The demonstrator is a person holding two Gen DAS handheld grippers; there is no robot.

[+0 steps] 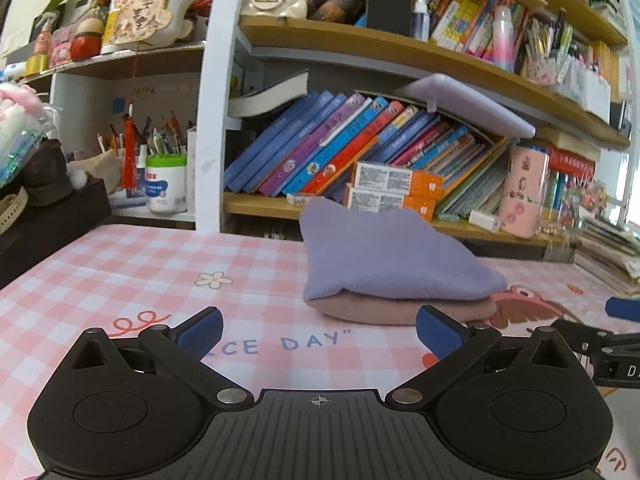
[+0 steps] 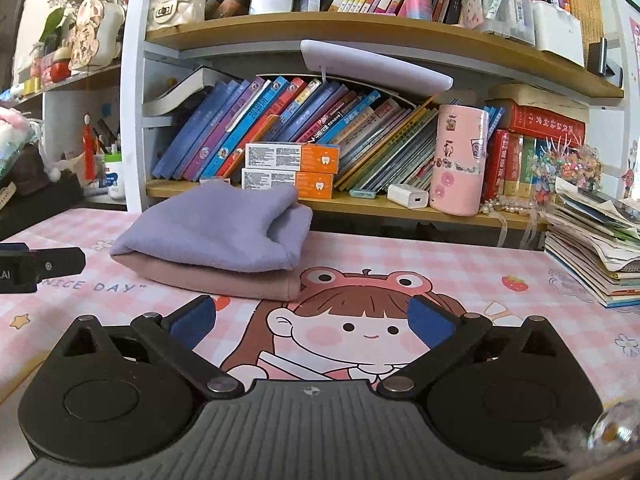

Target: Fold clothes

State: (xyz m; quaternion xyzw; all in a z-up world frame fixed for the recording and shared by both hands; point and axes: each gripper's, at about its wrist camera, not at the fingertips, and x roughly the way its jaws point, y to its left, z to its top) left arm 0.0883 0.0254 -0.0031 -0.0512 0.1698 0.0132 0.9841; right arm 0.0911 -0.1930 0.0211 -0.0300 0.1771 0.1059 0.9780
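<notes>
A folded lilac garment (image 1: 384,256) lies on top of a folded dusty-pink garment (image 1: 372,312) on the pink checked table mat (image 1: 120,264). My left gripper (image 1: 320,330) is open and empty, just in front of the stack. In the right wrist view the lilac garment (image 2: 216,228) and the pink one (image 2: 224,280) lie ahead to the left. My right gripper (image 2: 312,322) is open and empty, over the cartoon girl print. Part of my right gripper (image 1: 600,344) shows at the left view's right edge, and part of my left gripper (image 2: 36,266) at the right view's left edge.
A bookshelf (image 2: 360,204) full of books stands right behind the mat. A pink tumbler (image 2: 460,160) and orange boxes (image 2: 292,168) sit on its lowest shelf. A pile of books and papers (image 2: 592,248) lies at the right. A black box (image 1: 48,224) stands at the left.
</notes>
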